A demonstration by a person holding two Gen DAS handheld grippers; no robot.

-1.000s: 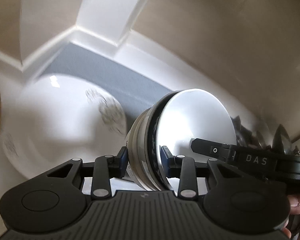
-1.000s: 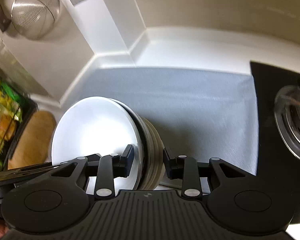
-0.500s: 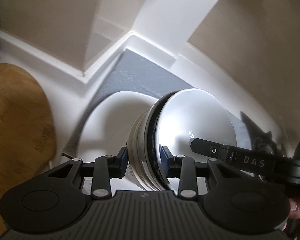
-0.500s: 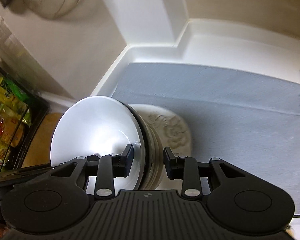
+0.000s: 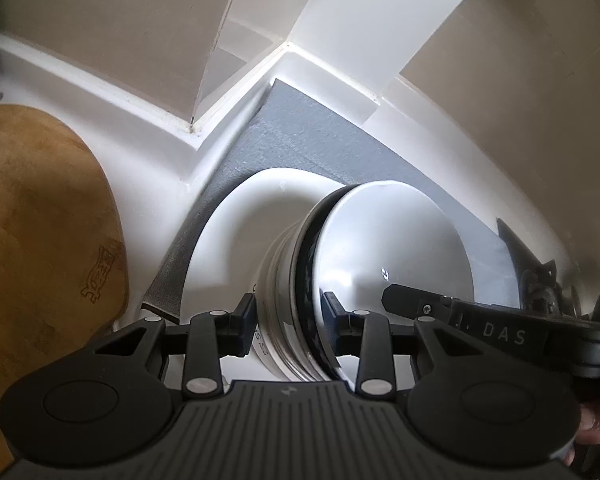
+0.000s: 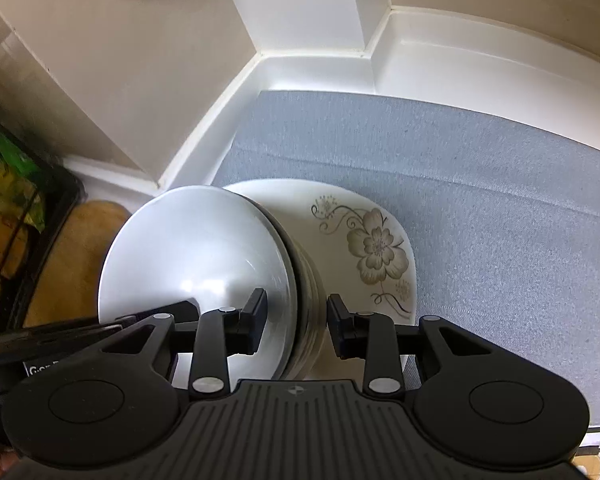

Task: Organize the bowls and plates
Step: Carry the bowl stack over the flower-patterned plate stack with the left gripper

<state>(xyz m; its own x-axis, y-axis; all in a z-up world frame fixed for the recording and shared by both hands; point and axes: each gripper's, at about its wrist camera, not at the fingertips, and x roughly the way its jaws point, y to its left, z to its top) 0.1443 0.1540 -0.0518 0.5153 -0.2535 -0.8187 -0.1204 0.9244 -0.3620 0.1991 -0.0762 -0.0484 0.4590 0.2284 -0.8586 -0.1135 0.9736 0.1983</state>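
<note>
A nested stack of bowls, white inside with dark and steel rims, is held on edge between both grippers. My left gripper is shut on the stack's rims from one side. My right gripper is shut on the same stack from the opposite side. The stack hangs just above a white plate with a flower pattern, which lies on the grey mat; the plate also shows in the left wrist view. I cannot tell whether the stack touches the plate.
A wooden cutting board lies left of the mat. White wall corners and ledge close in behind. A dark wire rack with colourful packets stands at far left. A stove burner is at the right.
Both grippers have carried the bowl stack toward the wall corner and down over the flowered plate. The plate now sits directly beneath the stack. Both grips are unchanged.
</note>
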